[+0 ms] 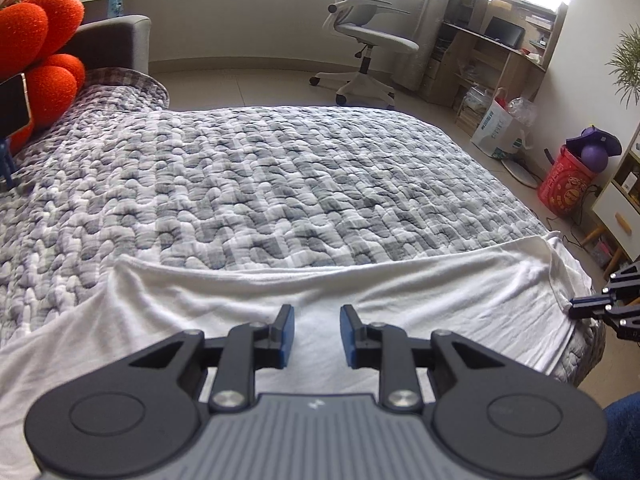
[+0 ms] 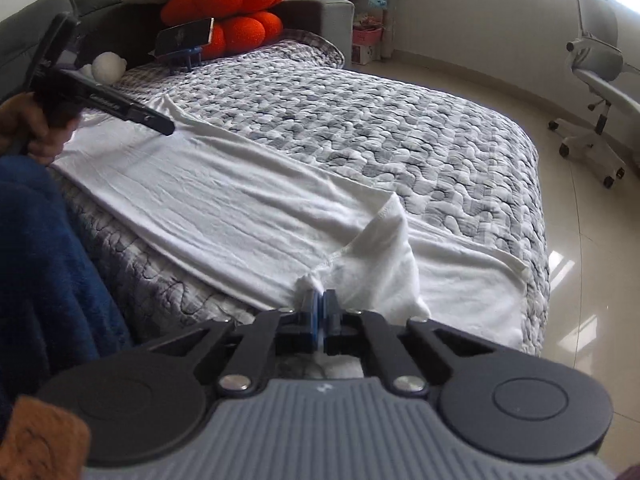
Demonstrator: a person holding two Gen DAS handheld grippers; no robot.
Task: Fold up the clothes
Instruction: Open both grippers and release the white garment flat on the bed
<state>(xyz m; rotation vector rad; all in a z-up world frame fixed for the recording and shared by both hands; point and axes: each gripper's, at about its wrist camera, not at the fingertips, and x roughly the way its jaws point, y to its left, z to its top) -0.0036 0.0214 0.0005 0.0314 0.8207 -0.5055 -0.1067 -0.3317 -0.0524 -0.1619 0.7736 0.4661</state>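
Observation:
A white garment point(image 1: 440, 292) point(image 2: 224, 208) lies spread along the near edge of the bed, on a grey patterned quilt point(image 1: 280, 176) point(image 2: 400, 128). My left gripper point(image 1: 317, 334) is open and empty, just above the garment's left part; it also shows in the right wrist view point(image 2: 168, 127) at the cloth's far end. My right gripper point(image 2: 322, 316) is shut on a pinched fold of the white garment near its sleeve seam. In the left wrist view it shows at the garment's right end point(image 1: 576, 306).
Orange cushions point(image 1: 44, 60) point(image 2: 236, 12) and a phone on a blue stand point(image 2: 182, 40) sit at the head of the bed. A white office chair point(image 1: 362, 36) point(image 2: 596, 72), a desk point(image 1: 492, 44), bags and a red basket point(image 1: 564, 184) stand on the floor beyond.

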